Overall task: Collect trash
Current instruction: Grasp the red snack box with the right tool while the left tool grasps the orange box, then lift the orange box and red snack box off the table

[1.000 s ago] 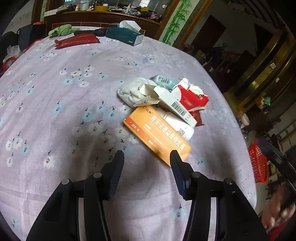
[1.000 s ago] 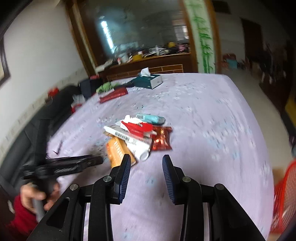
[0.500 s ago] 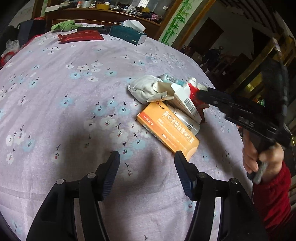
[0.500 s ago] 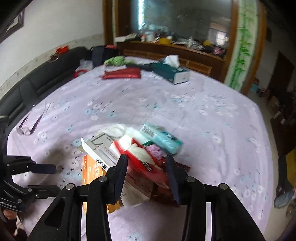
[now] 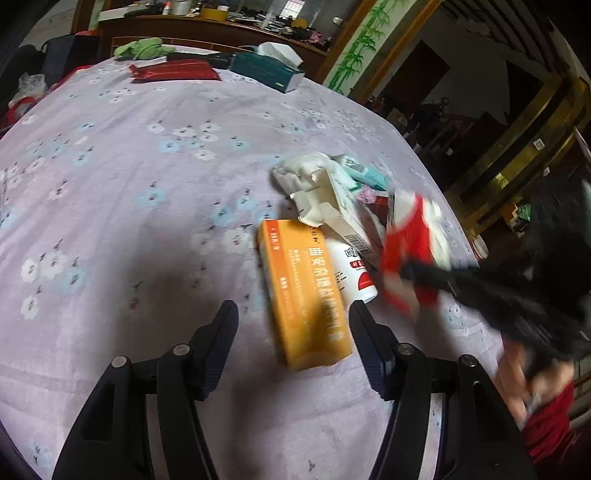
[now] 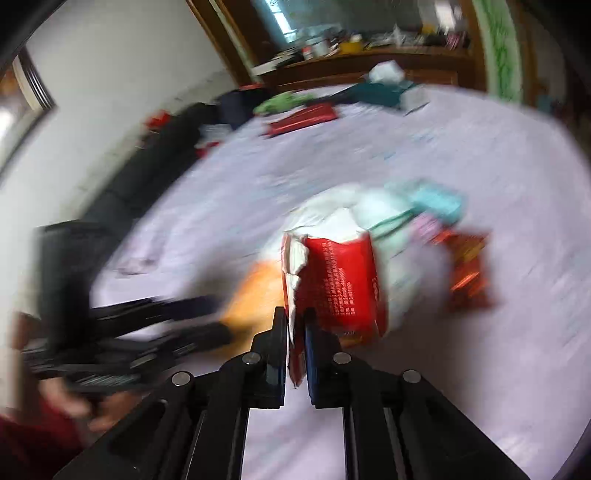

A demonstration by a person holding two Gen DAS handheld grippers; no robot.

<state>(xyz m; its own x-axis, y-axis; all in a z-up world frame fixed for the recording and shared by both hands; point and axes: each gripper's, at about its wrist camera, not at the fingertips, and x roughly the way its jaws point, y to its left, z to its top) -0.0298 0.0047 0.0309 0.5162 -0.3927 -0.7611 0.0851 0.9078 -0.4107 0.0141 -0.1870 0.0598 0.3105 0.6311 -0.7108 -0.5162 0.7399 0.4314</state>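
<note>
A wide table (image 5: pixel 110 206) with lilac flowered cloth fills the room. At its far side stands a wooden cabinet (image 5: pixel 207 29), a white wall (image 6: pixel 110 74) on the left.

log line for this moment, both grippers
left gripper: open, empty, over orange box | right gripper: shut on red packet | pile on table: remains

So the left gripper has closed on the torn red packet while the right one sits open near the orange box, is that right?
No, the sides are swapped. The right wrist view shows the right gripper shut on the torn red packet. The left wrist view shows the left gripper open, its fingers either side of the orange box.
</note>
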